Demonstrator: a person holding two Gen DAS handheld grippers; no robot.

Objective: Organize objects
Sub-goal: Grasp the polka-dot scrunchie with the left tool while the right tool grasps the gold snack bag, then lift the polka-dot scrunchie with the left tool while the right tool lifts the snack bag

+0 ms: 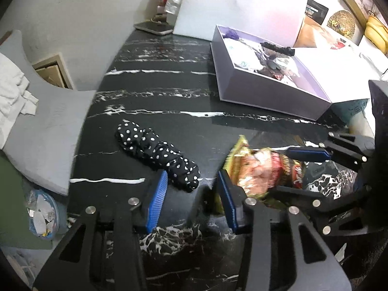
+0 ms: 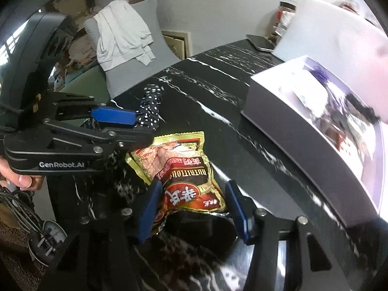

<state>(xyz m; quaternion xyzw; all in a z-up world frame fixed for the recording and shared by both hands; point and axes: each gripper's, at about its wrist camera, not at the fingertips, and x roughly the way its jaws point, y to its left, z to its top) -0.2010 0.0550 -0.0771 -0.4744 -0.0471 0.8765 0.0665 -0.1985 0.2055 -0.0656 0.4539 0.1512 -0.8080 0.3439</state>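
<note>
A: Start at the right tongs (image 2: pixel 191 208). What are they doing?

B: They stand released, with the packet (image 2: pixel 186 169) lying between the blue pads (image 2: pixel 238 212). The near end of the packet sits in the gap and the left pad looks to be touching its side; the right pad is just clear. I judge the step in hand is gripping this packet to carry it to the box (image 2: pixel 303 121).

A: How should it be done well?

B: Close on the sealed bottom edge or the full belly, not on a loose corner, since foil is slippery and the bag is puffed. Squeeze slowly so it doesn't squirt forward. Lift straight up before swinging right, so it clears the box wall.

A: And the left tongs (image 1: pixel 191 198)?

B: Also released, holding nothing. They hover low over the worktop (image 1: pixel 157 92), with the scrunchie (image 1: pixel 157 152) just ahead of the gap, its near end reaching toward the left pad. The packet is just to the right of their right pad, so the two tools crowd each other; the left should hold back while the right closes.

A: Where does the packet go?

B: The box sits open, well apart to the right and farther back on the worktop, already holding small accessories. That looks like the likely target, though it's a guess.
</note>
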